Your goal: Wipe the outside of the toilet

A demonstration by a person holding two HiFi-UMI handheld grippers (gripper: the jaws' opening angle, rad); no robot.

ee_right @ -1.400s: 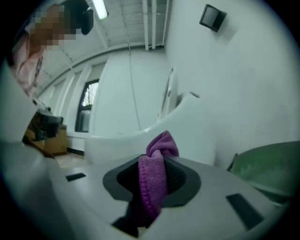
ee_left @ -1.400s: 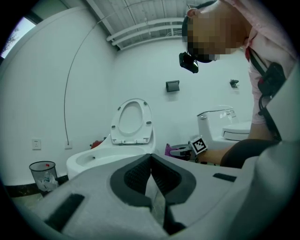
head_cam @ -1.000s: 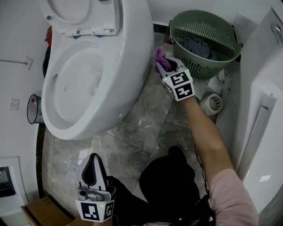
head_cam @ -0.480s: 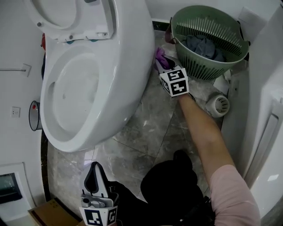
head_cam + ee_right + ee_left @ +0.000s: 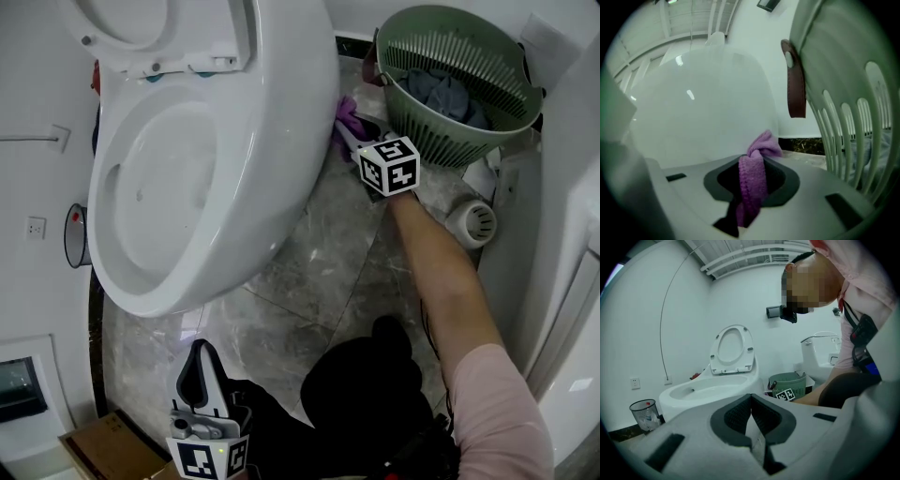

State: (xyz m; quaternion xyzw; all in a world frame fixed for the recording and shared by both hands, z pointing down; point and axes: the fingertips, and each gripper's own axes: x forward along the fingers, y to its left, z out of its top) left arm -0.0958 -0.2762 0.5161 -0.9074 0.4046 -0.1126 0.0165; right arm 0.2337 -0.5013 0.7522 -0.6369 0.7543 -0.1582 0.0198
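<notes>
A white toilet (image 5: 281,122) with its lid up fills the upper left of the head view; its outer side wall (image 5: 703,112) rises close ahead in the right gripper view. My right gripper (image 5: 352,129) is shut on a purple cloth (image 5: 345,116), and the cloth (image 5: 757,164) rests against the toilet's right outer side, low near the floor. My left gripper (image 5: 197,370) hangs at the bottom left, away from the toilet, jaws shut with nothing between them; the toilet (image 5: 717,385) shows beyond it in the left gripper view.
A green slatted basket (image 5: 459,84) with dark cloths stands right of the toilet, close to my right gripper, its wall (image 5: 853,117) alongside. A white round object (image 5: 473,223) lies on the grey marble floor (image 5: 328,272). A small bin (image 5: 75,234) sits left; a cardboard box (image 5: 103,450) bottom left.
My right gripper with the purple cloth has shifted from beside the basket toward the toilet's side, bringing the cloth against the porcelain. The left gripper has stayed put.
</notes>
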